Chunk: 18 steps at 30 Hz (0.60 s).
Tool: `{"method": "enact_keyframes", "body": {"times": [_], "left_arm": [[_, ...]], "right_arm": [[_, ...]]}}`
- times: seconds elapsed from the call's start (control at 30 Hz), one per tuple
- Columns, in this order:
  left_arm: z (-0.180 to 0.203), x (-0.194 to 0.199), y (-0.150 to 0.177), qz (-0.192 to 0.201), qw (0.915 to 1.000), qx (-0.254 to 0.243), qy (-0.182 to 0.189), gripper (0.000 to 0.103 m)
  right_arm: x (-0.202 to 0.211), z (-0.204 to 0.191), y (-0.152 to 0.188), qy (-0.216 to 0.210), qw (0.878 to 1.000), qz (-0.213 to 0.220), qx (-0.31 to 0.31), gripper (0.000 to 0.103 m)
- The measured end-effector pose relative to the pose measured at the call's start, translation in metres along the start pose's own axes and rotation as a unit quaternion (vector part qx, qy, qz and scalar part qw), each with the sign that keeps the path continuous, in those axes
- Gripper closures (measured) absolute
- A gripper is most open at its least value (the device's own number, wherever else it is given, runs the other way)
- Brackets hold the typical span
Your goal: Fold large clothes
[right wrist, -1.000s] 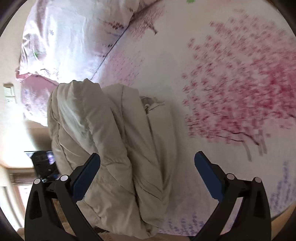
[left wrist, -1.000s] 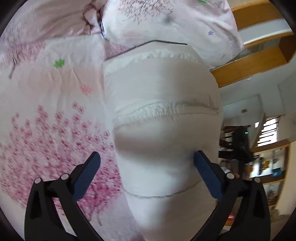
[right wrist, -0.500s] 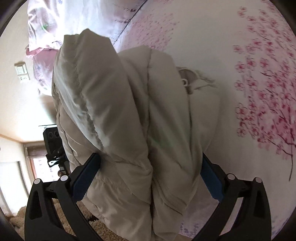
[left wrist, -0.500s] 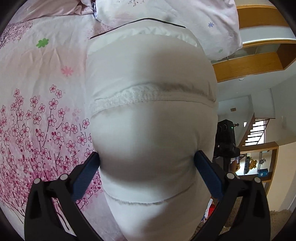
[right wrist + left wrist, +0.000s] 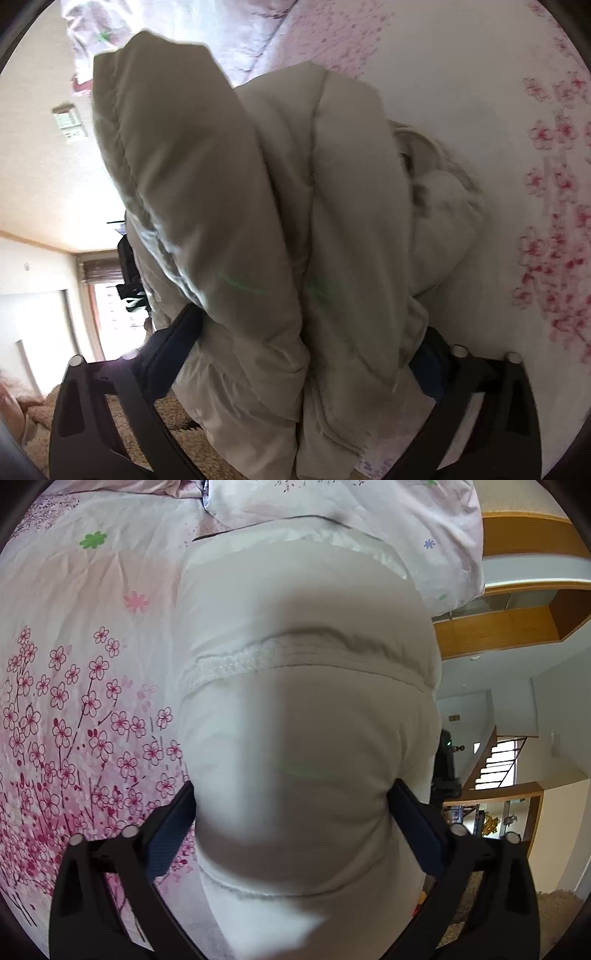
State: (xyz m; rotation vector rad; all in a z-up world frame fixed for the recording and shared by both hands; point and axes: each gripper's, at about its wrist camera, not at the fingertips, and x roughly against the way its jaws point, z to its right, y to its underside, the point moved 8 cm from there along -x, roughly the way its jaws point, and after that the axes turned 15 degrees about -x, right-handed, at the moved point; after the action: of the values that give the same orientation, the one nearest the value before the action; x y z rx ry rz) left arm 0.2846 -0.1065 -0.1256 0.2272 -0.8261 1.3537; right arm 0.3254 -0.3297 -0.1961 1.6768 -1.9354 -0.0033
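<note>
A folded beige puffer jacket (image 5: 303, 686) lies on a bed with a pink blossom sheet (image 5: 74, 701). My left gripper (image 5: 295, 827) is spread wide, and the jacket's end fills the gap, touching both blue pads (image 5: 170, 830). In the right wrist view the stacked folds of the jacket (image 5: 295, 221) fill the gap of my right gripper (image 5: 310, 350), which is also spread wide with both pads (image 5: 173, 350) against the cloth. The jacket hides the right pads in part.
Pillows in pink flowered cases (image 5: 369, 506) lie beyond the jacket at the head of the bed. A wooden bed frame (image 5: 517, 624) and a stairway (image 5: 498, 760) show right. A shaggy tan rug (image 5: 110, 424) lies below the bed edge.
Both grippers have moved forward onto the jacket. It now sits deep between the fingers of each and touches the pads. The gap between the fingers has stayed wide.
</note>
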Motion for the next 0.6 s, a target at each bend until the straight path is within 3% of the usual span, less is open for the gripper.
{"method": "enact_keyframes", "body": {"times": [0.13, 0.27, 0.43, 0.6], "left_arm": [[0.004, 0.011, -0.001, 0.015, 0.9999, 0.001, 0.002, 0.027], [0.007, 0.020, -0.002, 0.034, 0.9994, -0.010, -0.002, 0.037], [0.011, 0.042, -0.007, 0.056, 0.9981, -0.026, -0.006, 0.041], [0.007, 0.076, -0.012, 0.089, 0.9957, -0.024, -0.008, 0.041]], "right_arm": [[-0.002, -0.002, 0.005, -0.063, 0.998, 0.011, 0.002, 0.037], [-0.002, -0.009, 0.007, -0.096, 0.995, 0.017, 0.012, 0.048], [-0.006, -0.027, 0.008, -0.131, 0.991, 0.017, 0.032, 0.059], [-0.020, -0.065, 0.002, -0.162, 0.985, 0.008, 0.062, 0.063]]}}
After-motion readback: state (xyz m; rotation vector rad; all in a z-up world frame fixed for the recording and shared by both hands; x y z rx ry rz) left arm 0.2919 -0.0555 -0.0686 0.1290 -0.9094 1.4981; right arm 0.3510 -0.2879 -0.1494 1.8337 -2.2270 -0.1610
